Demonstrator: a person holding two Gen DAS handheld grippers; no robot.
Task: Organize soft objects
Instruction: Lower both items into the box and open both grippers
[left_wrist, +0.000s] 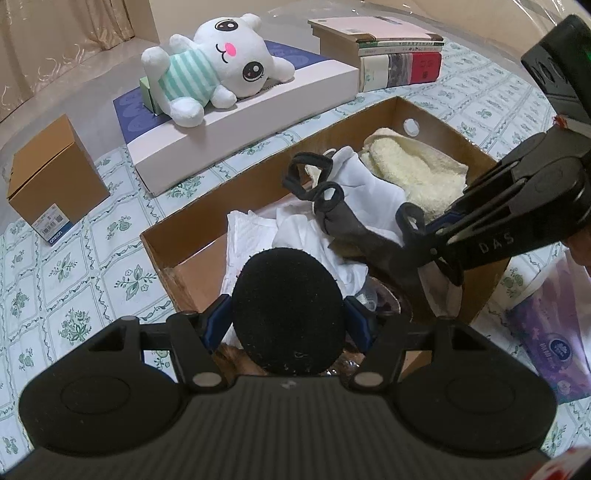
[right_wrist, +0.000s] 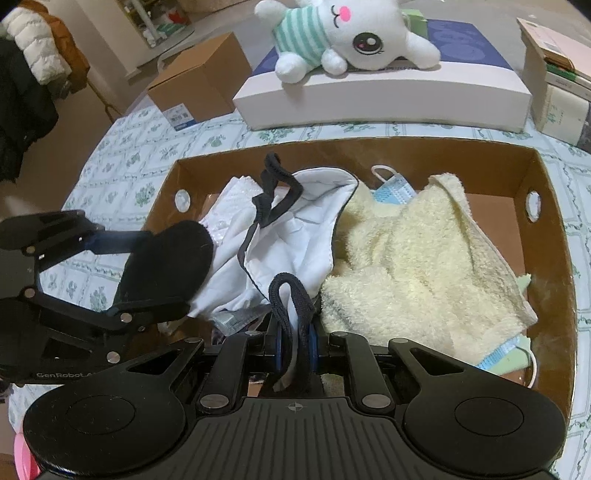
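A brown cardboard box holds soft things: a yellow towel, a white cloth mask with black straps, white cloths and blue face masks. My left gripper is shut on a round black foam pad above the box's near end. My right gripper is shut on the mask's black strap over the box.
A white plush bunny lies on a flat white-and-blue box. Books stand behind the box. A small brown carton sits left. A purple tissue pack lies right. Floral tablecloth.
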